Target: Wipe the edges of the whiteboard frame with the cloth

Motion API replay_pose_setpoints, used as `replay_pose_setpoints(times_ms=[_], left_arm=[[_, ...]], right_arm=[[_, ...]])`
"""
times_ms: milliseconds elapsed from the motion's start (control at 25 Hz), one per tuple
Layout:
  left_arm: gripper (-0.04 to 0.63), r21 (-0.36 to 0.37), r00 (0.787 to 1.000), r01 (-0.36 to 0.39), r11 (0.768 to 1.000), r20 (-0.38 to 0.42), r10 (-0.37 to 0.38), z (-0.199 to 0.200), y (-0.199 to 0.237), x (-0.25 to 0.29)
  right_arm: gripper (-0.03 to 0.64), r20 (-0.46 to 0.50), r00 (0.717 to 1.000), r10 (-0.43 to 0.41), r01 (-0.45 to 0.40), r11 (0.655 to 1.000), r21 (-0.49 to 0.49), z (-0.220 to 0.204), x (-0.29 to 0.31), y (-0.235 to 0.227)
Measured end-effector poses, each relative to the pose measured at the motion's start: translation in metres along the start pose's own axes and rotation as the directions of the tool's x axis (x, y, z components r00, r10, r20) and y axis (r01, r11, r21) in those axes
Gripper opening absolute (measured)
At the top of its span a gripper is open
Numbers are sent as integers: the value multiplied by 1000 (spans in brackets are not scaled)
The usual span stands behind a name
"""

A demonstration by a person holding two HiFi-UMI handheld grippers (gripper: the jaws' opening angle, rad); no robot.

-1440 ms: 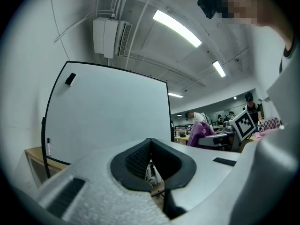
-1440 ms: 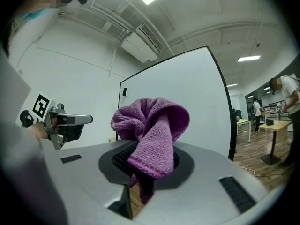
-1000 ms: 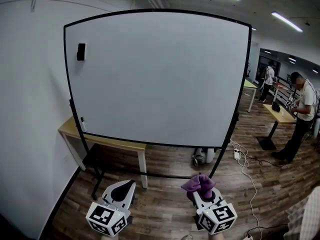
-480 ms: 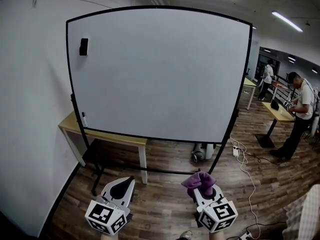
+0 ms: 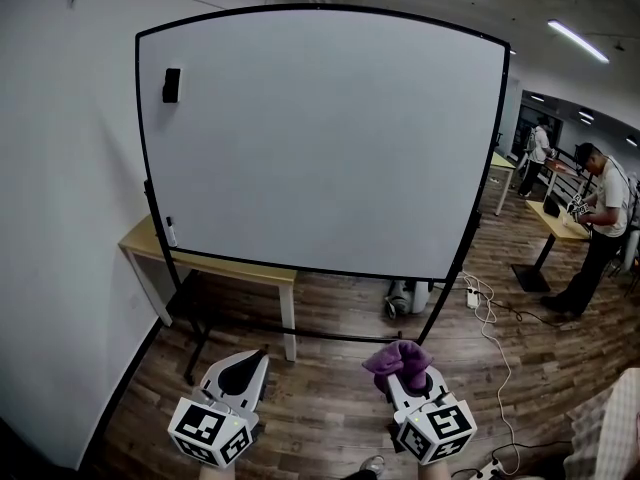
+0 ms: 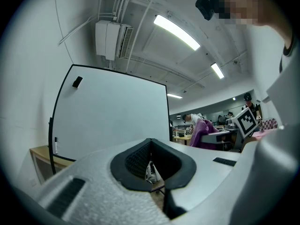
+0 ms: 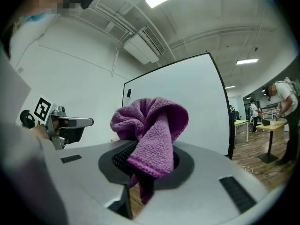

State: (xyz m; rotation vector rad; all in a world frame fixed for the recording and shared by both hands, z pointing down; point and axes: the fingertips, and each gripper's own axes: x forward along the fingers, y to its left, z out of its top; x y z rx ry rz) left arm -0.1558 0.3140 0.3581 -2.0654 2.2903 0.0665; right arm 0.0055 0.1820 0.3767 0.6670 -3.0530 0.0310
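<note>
The whiteboard (image 5: 320,138) stands upright ahead on a rolling stand, with a thin black frame (image 5: 143,148) all round it. Both grippers hang low in front of it, well short of the board. My right gripper (image 5: 402,366) is shut on a bunched purple cloth (image 5: 396,359), which sticks up from its jaws in the right gripper view (image 7: 152,135). My left gripper (image 5: 242,370) is shut with nothing in it; its jaws meet at a thin slit (image 6: 151,159). The left gripper view shows the whiteboard (image 6: 112,118) at left and the cloth (image 6: 202,132) at right.
A black eraser (image 5: 171,85) sticks to the board's upper left, with a marker (image 5: 171,231) at its left edge. A wooden table (image 5: 215,268) stands behind the board against the wall. Cables and a power strip (image 5: 473,300) lie on the floor at right. A person (image 5: 600,228) stands at a desk far right.
The head view has drifted a little, so the board sits slightly higher and to the right. Both grippers stay low, the right one still holding the cloth.
</note>
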Motion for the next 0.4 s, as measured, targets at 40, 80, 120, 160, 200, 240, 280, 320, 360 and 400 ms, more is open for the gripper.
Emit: replay_pose_setpoints(times_ms=[40, 80, 120, 160, 200, 240, 280, 320, 360, 400], left_arm=[[15, 0, 1000, 1, 1000, -1, -1, 0, 0, 0], [15, 0, 1000, 2, 1000, 0, -2, 0, 0, 0], [15, -1, 1000, 2, 1000, 1, -2, 0, 0, 0], [15, -2, 1000, 2, 1000, 2, -2, 0, 0, 1], [15, -3, 1000, 2, 1000, 4, -2, 1, 1, 1], [15, -3, 1000, 3, 1000, 4, -3, 1, 1, 1], [15, -3, 1000, 4, 1000, 3, -4, 0, 2, 2], [15, -3, 1000, 6, 1000, 2, -6, 0, 2, 2], [15, -3, 1000, 8, 1000, 1, -8, 0, 2, 3], [15, -3, 1000, 10, 1000, 0, -10, -1, 2, 3]], right_arm=[[71, 0, 1000, 0, 0, 1000, 1, 0, 0, 0], [71, 0, 1000, 0, 0, 1000, 1, 0, -1, 0], [71, -1, 1000, -1, 1, 1000, 0, -1, -1, 0], [71, -2, 1000, -2, 2, 1000, -1, -1, -1, 0], [71, -3, 1000, -3, 3, 1000, -3, -1, 0, 0], [71, -3, 1000, -4, 4, 1000, -5, -1, 0, 1], [71, -4, 1000, -6, 6, 1000, -7, -1, 0, 1], [71, -4, 1000, -8, 7, 1000, -8, -1, 0, 1], [71, -4, 1000, -9, 9, 1000, -10, -1, 0, 1], [71, -4, 1000, -11, 11, 1000, -11, -1, 0, 0]])
